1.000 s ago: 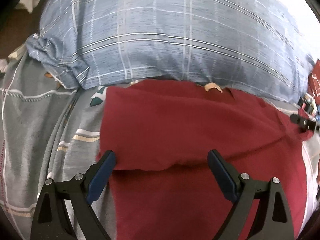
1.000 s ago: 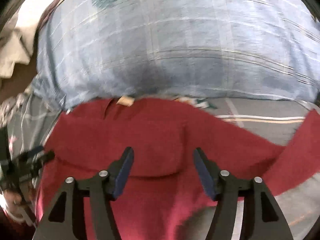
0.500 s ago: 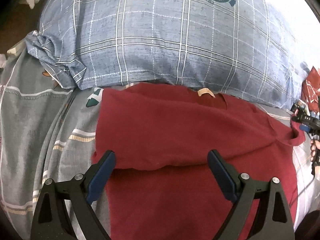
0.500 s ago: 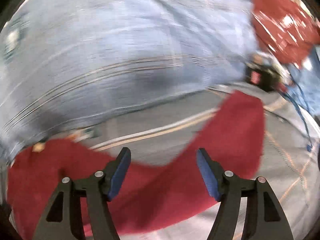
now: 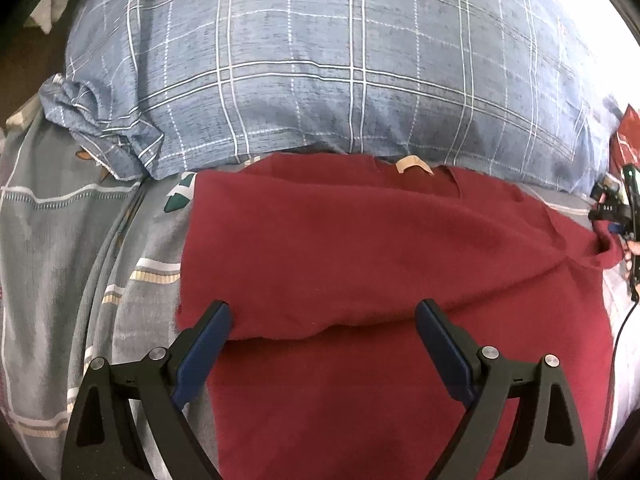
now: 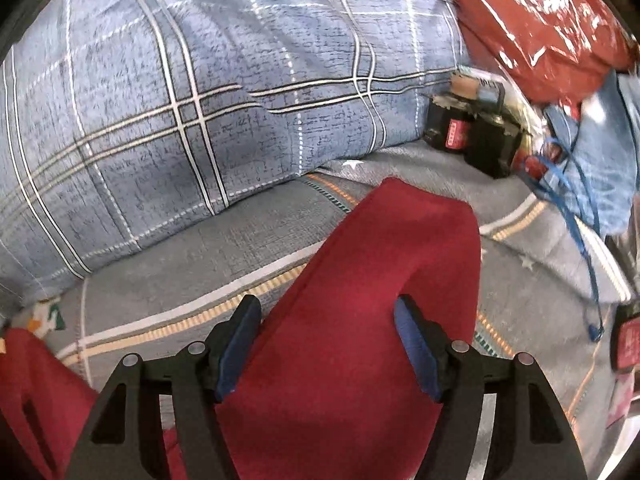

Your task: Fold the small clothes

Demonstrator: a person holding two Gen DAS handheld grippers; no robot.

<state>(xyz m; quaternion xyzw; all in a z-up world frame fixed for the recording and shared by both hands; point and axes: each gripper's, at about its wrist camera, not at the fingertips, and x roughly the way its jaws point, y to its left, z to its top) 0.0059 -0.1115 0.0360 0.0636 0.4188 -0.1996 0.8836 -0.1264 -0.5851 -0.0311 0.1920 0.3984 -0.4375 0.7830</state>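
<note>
From the left wrist, the red shirt [image 5: 380, 264] lies flat on the grey bedspread [image 5: 60, 248], its collar end right up against the big blue checked pillow [image 5: 320, 60]. One side looks already folded over, with a soft edge running across the middle. The left gripper [image 5: 323, 334] hangs just above that edge with its jaws spread wide, holding nothing. Far off at the right rim you can see a bit of the other tool.

From the right wrist, the red sleeve [image 6: 400, 248] sticks out over the bedspread toward a black box [image 6: 472, 136] and a shiny red bag [image 6: 536, 20]. The right gripper [image 6: 328, 344] is spread too, with the sleeve lying between its jaws, not pinched yet.

I think the sleeve gets folded in next. To do it well, grab near the sleeve end, lift only a little, and lay it flat across the shirt so no lumps stay under it
</note>
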